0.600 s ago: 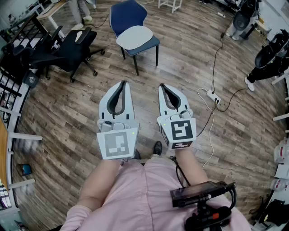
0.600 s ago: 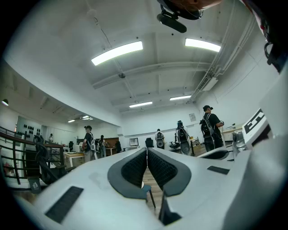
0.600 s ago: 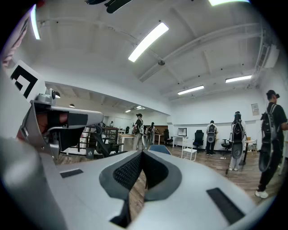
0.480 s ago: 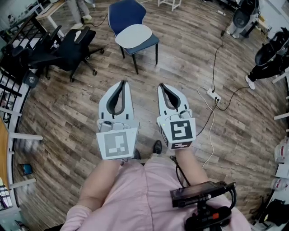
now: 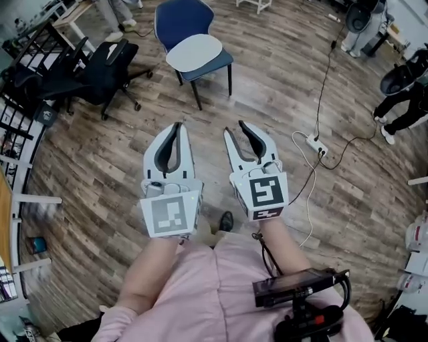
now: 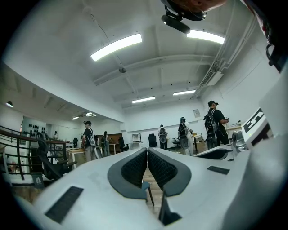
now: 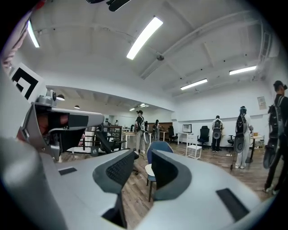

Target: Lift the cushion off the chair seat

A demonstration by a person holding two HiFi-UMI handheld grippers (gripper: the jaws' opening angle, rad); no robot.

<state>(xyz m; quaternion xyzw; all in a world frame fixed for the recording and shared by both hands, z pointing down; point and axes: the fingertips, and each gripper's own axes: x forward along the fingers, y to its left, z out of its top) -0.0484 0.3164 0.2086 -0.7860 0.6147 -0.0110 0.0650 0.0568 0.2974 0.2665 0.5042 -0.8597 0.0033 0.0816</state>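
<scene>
Overhead, cushion (image 5: 195, 51) lies on chair (image 5: 180, 17) seat, well ahead of left gripper (image 5: 177, 125) and right gripper (image 5: 234, 128). Left gripper view: jaws pressed together, empty. Right gripper view: jaws newly spread, cushion sighted between; readying, approach remains.

No legible text, number or brand is recorded in any view. Square black-and-white marker patterns are noted on the left cube (image 5: 170, 215) of the left gripper (image 5: 178, 127) and on the right cube (image 5: 266, 194) of the right gripper (image 5: 235, 129), but no characters are formed. A wall notice (image 6: 196, 112) is too small to be read.
</scene>
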